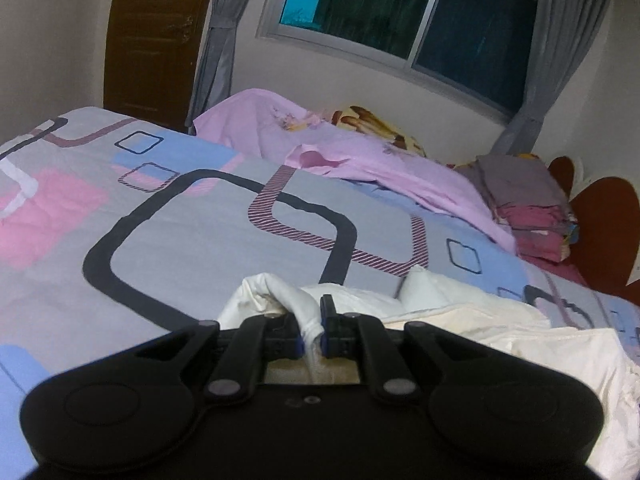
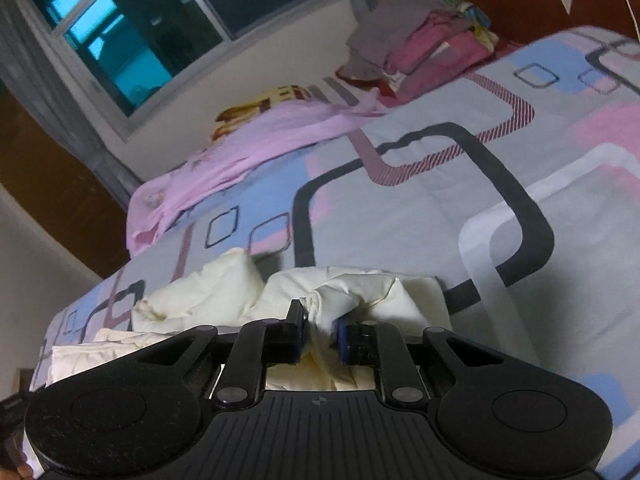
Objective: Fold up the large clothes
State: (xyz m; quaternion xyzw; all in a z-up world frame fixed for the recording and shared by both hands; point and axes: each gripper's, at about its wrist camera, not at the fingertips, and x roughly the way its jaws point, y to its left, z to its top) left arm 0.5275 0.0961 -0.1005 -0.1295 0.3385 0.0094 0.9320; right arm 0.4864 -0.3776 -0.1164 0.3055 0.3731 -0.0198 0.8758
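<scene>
A cream white garment point(image 1: 460, 316) lies crumpled on the patterned bedspread point(image 1: 200, 240) near the bed's front edge. My left gripper point(image 1: 310, 322) is shut on a bunched fold of it, low over the bed. In the right wrist view the same garment point(image 2: 224, 284) spreads to the left, and my right gripper point(image 2: 320, 326) is shut on another bunched fold of it. The cloth rises between both pairs of fingers and hides the pads.
A pink sheet point(image 1: 360, 160) lies rumpled along the bed's far side under the window point(image 1: 400, 8). A stack of folded grey and maroon clothes point(image 1: 528, 208) sits by the red headboard point(image 1: 604, 224). A brown door point(image 1: 156, 36) and grey curtains stand behind.
</scene>
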